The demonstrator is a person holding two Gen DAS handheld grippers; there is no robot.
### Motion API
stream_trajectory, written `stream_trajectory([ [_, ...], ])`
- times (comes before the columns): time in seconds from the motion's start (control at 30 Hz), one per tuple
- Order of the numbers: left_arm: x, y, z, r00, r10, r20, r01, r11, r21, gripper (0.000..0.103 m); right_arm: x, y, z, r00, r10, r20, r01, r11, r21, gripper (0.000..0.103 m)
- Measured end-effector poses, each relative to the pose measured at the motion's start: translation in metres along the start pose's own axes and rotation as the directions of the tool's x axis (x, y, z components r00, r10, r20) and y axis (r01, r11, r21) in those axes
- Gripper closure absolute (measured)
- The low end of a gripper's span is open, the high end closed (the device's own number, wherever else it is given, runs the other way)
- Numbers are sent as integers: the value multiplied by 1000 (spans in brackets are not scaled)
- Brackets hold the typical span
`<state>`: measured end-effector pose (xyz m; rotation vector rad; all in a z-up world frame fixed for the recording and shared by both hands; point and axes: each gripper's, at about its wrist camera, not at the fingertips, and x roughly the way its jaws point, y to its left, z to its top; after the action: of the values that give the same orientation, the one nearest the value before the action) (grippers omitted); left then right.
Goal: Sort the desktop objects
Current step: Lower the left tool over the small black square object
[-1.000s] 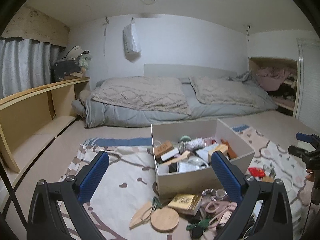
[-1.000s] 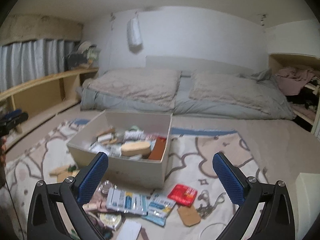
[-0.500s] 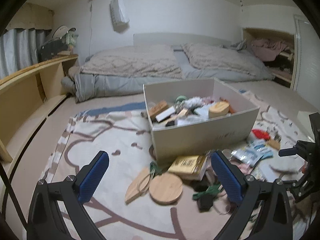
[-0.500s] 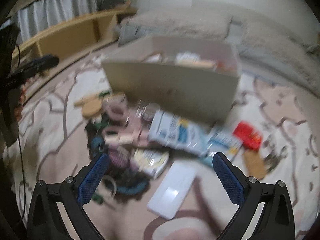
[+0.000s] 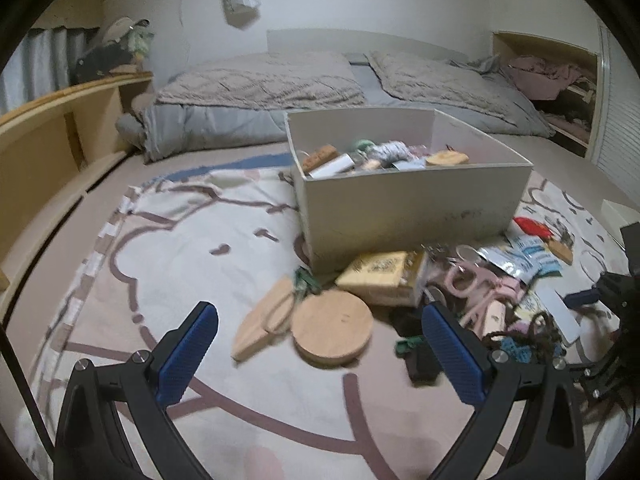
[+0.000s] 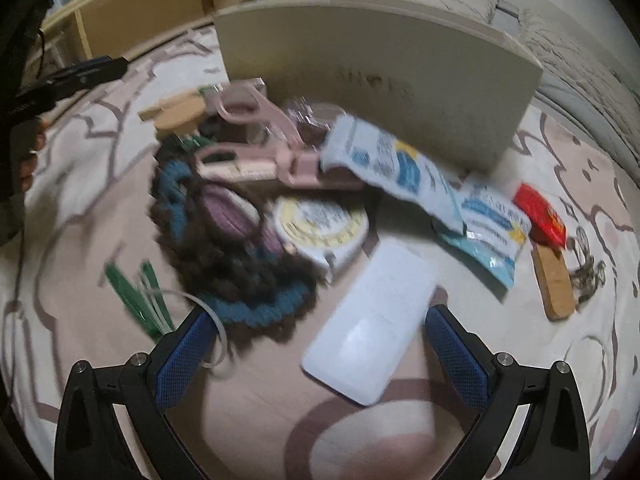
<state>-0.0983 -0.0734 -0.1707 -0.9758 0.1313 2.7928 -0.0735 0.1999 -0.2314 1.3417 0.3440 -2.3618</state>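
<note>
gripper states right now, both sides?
Left gripper: open, empty, above the round wooden disc.
Right gripper: open, empty, fingers either side of the white flat case.

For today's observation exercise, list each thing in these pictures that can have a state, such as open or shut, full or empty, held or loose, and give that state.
left gripper: open, holding nothing.
right gripper: open, holding nothing.
storage box: open-topped, partly filled with small items.
round wooden lid: lying flat on the rug, loose.
white flat case: lying on the rug between the right fingers, not gripped.
pink scissors: lying in the pile; blades hidden.
red packet: lying loose on the rug.
</note>
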Motion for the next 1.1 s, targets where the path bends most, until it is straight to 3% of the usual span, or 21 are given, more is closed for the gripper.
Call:
stream_trajectory([
  [0.13, 7, -12, -7, 997, -60, -46, 61, 998, 22, 0, -4, -6, -6, 1000, -17, 0, 17, 1000, 6, 0],
  [0.3, 17, -26, -14, 993, -77, -94, 83, 995, 55, 0, -9, -18, -17, 1000, -30, -1, 30, 999, 30, 0],
  [0.63, 30, -38, -22, 972, -163, -170, 171, 985, 34, 5, -17, -39, -32, 997, -81, -21, 82, 993, 81, 0],
  [0.83, 43, -46, -25, 944, -227, -240, 231, 973, -11, 36, -20, -53, -41, 996, -82, -41, 87, 987, 135, 0],
  [1.1, 48, -51, -26, 926, -269, -265, 271, 962, -32, 62, -28, -65, -54, 994, -90, -54, 98, 980, 174, 0],
])
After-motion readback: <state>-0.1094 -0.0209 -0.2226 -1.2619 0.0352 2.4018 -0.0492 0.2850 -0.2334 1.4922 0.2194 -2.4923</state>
